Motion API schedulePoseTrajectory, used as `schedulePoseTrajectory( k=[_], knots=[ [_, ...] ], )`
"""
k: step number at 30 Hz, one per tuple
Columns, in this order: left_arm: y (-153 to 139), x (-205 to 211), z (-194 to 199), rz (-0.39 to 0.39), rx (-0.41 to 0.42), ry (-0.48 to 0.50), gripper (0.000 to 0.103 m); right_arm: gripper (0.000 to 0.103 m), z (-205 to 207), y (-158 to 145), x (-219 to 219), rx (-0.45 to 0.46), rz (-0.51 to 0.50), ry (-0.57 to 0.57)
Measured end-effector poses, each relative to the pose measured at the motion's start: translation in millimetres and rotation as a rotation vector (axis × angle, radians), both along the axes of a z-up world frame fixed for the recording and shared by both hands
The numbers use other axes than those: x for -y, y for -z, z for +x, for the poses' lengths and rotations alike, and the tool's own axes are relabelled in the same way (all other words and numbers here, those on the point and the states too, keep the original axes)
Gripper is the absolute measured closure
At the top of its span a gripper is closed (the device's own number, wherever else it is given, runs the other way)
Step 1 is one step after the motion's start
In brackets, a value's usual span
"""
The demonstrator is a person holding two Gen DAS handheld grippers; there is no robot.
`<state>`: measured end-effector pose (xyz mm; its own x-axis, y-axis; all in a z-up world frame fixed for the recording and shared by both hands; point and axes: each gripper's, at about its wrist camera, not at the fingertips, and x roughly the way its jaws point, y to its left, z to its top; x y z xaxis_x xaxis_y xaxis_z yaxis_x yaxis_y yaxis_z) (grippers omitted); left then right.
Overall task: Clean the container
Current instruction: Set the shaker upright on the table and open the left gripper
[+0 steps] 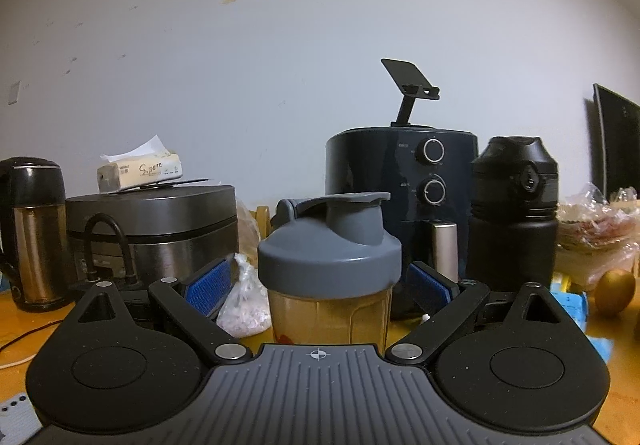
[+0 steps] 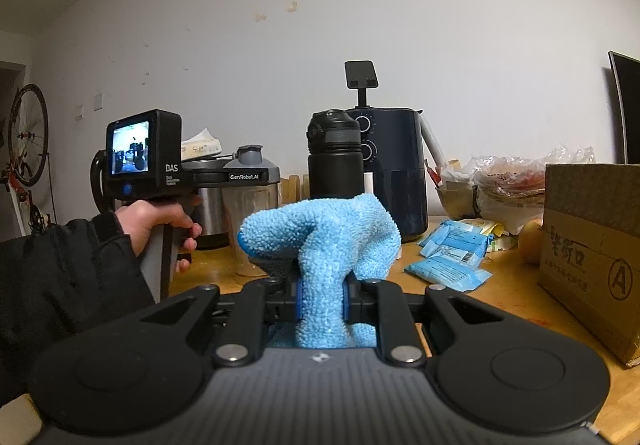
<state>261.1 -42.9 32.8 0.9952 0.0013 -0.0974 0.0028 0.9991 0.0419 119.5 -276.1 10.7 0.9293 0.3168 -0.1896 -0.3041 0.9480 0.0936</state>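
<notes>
**My two claws, a blue cloth and a shaker cup**

My left claw [image 1: 320, 287] is wide open. Its two blue pads [image 1: 208, 283] stand far apart, one on each side of the shaker cup [image 1: 330, 277]. The pads do not touch the cup. There is a gap on both sides. The cup is see-through and has a gray lid [image 1: 330, 245] shut on top. It stands up straight on the wooden table [image 1: 24, 309], right in front of my left claw.

My right claw [image 2: 322, 303] is squeezed almost shut on a fluffy blue cloth [image 2: 320, 241]. The cloth is bunched up between the pads and puffs out above them.

From my right claw I can see my left hand [image 2: 160, 225] in a dark sleeve [image 2: 68, 277], holding the other claw's handle. That claw reaches toward the same cup [image 2: 252, 213], at the left side of the table.

Behind the cup stands a dark air fryer [image 1: 402, 213] with two round knobs. A black bottle [image 1: 514, 213] stands just beside it on the right. On the left is a gray cooker [image 1: 156, 225] with a pack of tissues [image 1: 138, 173] on top, and a kettle [image 1: 34, 233] near the edge. A small white bag [image 1: 244, 303] lies beside the cup. Blue packets [image 2: 452, 253] and a cardboard box [image 2: 592, 249] sit at the right side of the table.
</notes>
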Motion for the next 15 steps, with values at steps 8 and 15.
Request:
schedulePoseTrajectory(
  k=[8, 15],
  knots=[
    [-4, -5, -25, -0.008, 0.009, 0.017, 0.006, 0.088, -5, -2, -3, 0.0, 0.002, -0.009],
    [-8, -7, -53, -0.006, 0.014, 0.022, 0.006, 0.088, -6, -1, -4, -0.005, -0.003, -0.016]
  ],
)
